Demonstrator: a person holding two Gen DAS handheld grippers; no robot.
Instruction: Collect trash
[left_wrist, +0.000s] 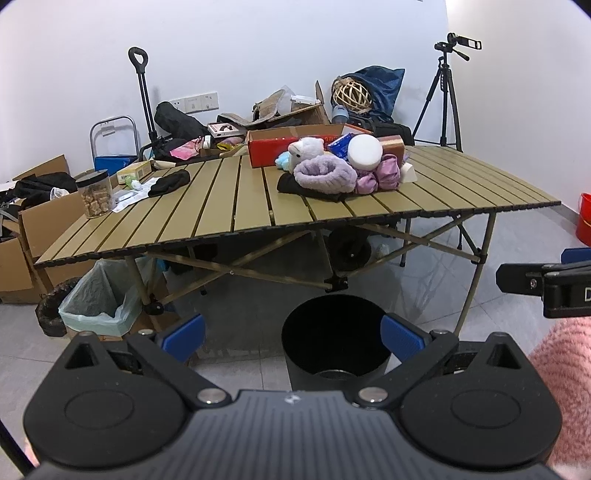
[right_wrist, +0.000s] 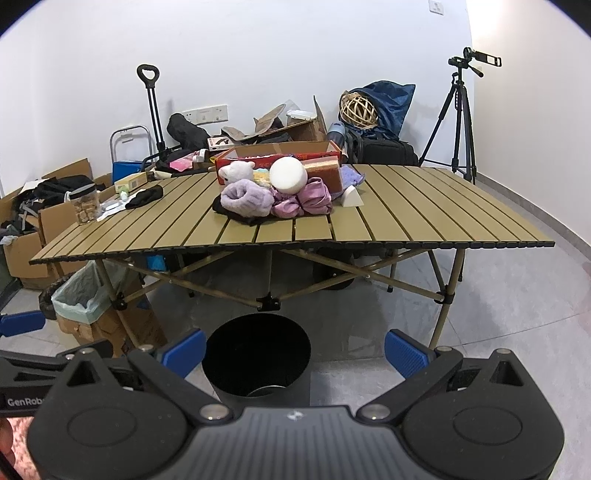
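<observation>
Black trash bin (right_wrist: 256, 360) on the floor at 6 o'clock, just in front of the slatted folding table (right_wrist: 406, 206), mouth open upward. Up on the table around 12 o'clock, a heap: purple fuzzy band (right_wrist: 246, 200), white round foam (right_wrist: 288, 175), pink cloth (right_wrist: 314, 197), plush toy (right_wrist: 236, 170). Toward 10 o'clock, a jar (right_wrist: 87, 204) and white paper scraps (right_wrist: 112, 206).

Left gripper (left_wrist: 291, 334) spread wide, nothing held; right gripper (right_wrist: 293, 349) likewise wide and empty. Probably the opening step, nothing picked yet. Next: reach over the bin to the tabletop, single out real rubbish, likely the scraps at 10 o'clock, pinch, carry back to 6 o'clock.
</observation>
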